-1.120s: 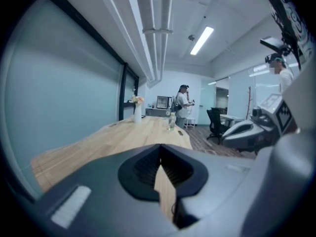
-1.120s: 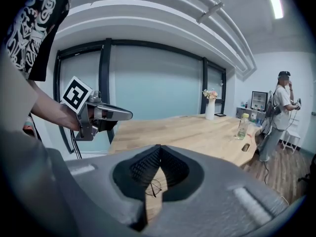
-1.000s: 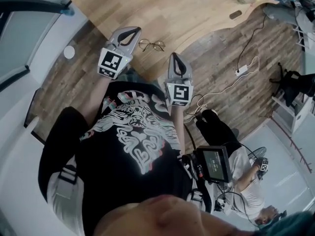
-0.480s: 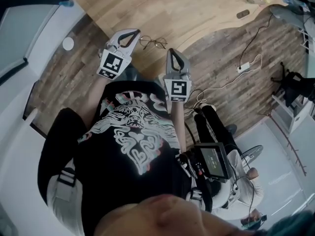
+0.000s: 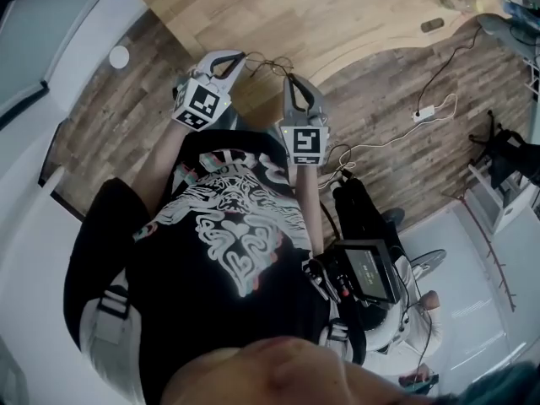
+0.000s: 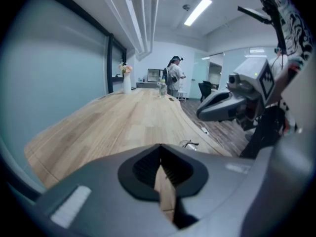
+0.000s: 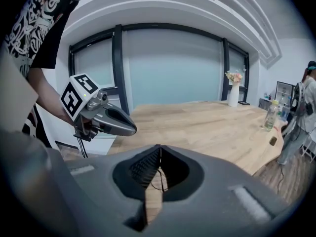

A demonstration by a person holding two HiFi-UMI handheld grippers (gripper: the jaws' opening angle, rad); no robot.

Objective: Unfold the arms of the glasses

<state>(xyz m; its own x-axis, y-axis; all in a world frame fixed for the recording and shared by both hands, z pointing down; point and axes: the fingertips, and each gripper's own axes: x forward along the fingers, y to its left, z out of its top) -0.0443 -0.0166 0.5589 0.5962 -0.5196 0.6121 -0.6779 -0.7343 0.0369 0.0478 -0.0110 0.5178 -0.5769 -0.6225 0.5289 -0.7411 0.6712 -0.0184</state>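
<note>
— Where is the left gripper point(image 5: 237, 57)?

— Off the left end of the glasses point(image 5: 263, 62). It is clenched with nothing in it, and only bare bench point(image 5: 337, 15) shows through the slot behind its tips. From it the glasses lie a little ahead and to the right, near the bench's edge and apart from the tips.

— How do they lie?

— Their long axis runs roughly across from one gripper's tips to the other's, so each end faces a gripper.

— And the right gripper point(image 5: 292, 80)?

— Its tips are pressed together as well. A thin dark wire point(image 7: 160, 179) loops in the opening just behind them. I cannot tell whether it is pinched or only lying beneath.

— Which is nearer?

— The right, I'd judge. The wire sits right at its tips, while the left stands just beside the frame. Unfolding would likely mean drawing that end out to the right, away from the left gripper, with the frame steadied.
</note>
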